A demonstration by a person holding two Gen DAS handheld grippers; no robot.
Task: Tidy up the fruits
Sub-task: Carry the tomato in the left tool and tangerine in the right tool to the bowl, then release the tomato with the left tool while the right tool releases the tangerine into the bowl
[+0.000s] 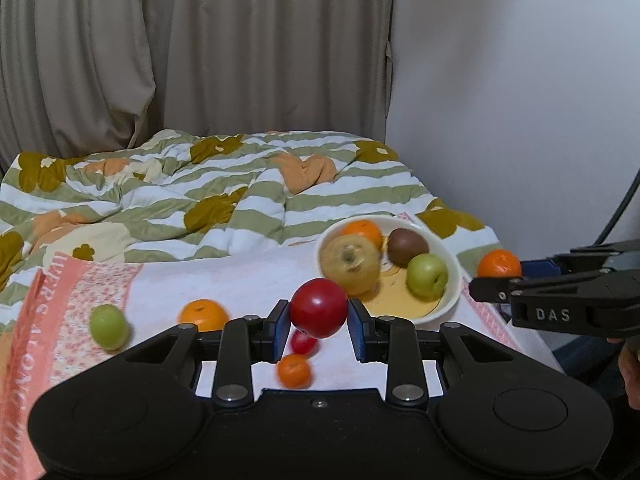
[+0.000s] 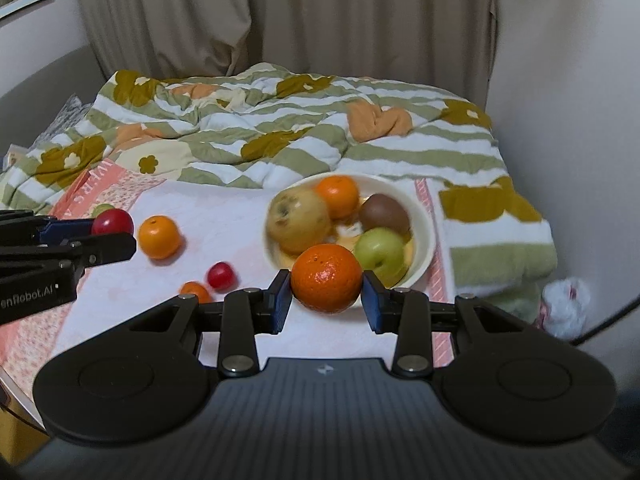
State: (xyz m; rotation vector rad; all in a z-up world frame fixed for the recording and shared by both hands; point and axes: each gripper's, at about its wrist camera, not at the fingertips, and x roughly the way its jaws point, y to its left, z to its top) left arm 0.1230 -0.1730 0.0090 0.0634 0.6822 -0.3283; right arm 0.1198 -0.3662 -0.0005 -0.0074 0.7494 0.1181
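Note:
My left gripper (image 1: 319, 314) is shut on a red apple (image 1: 319, 307), held above the cloth left of the white bowl (image 1: 452, 302). My right gripper (image 2: 326, 294) is shut on an orange (image 2: 326, 278), held just in front of the bowl (image 2: 426, 240). The bowl holds a yellow pear (image 2: 298, 220), an orange (image 2: 338, 196), a brown kiwi (image 2: 384, 212) and a green apple (image 2: 380, 254). On the cloth lie an orange (image 2: 159, 237), a small red fruit (image 2: 220, 275), a small orange (image 2: 195, 292) and a green fruit (image 1: 108, 326).
A pink and white cloth (image 1: 240, 280) covers the near part of the bed. A rumpled striped quilt (image 1: 200, 192) lies behind it. Curtains (image 1: 200, 60) and a white wall (image 1: 520, 100) stand beyond. A white plastic bag (image 2: 566, 306) lies off the bed's right edge.

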